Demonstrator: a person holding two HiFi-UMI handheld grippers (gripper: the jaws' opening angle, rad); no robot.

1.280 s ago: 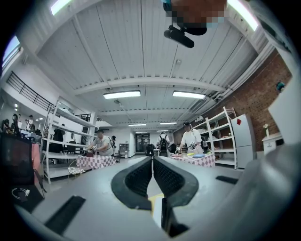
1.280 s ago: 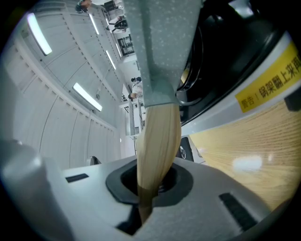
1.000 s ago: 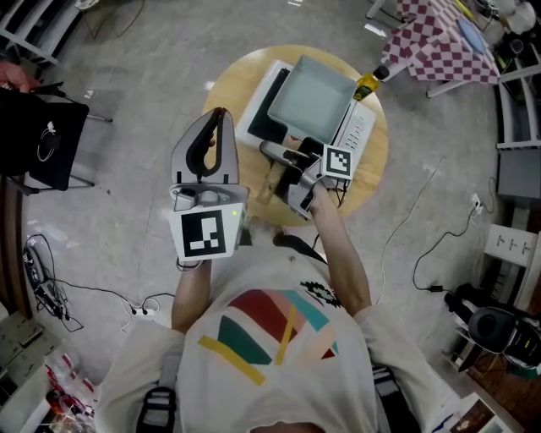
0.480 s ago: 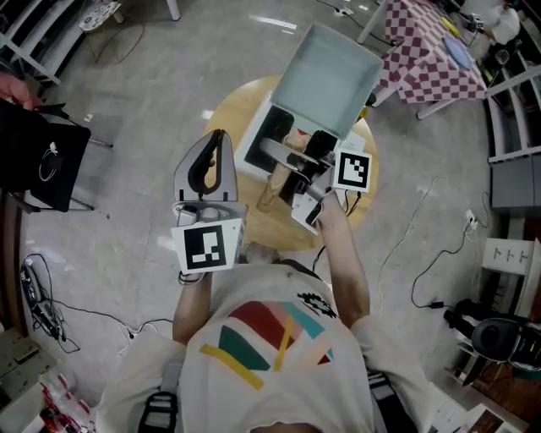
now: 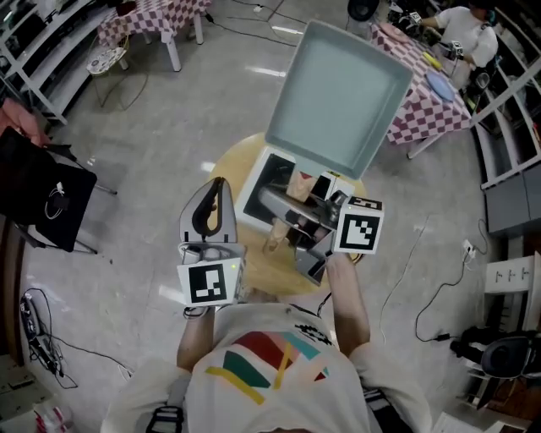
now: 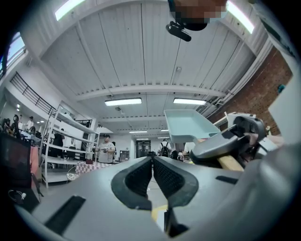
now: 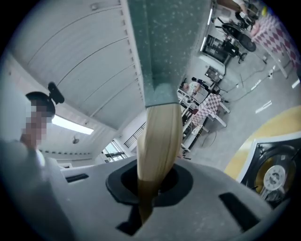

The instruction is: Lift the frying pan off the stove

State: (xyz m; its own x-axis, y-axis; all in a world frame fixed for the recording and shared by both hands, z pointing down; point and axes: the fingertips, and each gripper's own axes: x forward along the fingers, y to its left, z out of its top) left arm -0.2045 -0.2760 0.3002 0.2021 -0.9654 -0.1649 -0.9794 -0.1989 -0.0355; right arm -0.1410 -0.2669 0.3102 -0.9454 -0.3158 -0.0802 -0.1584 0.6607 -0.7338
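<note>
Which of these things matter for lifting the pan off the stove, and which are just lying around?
In the job: frying pan, raised above the stove; right gripper, shut on its wooden handle; round table underneath.
Lying about: left gripper, shut and empty; checked-cloth table; black chair; floor cable.
</note>
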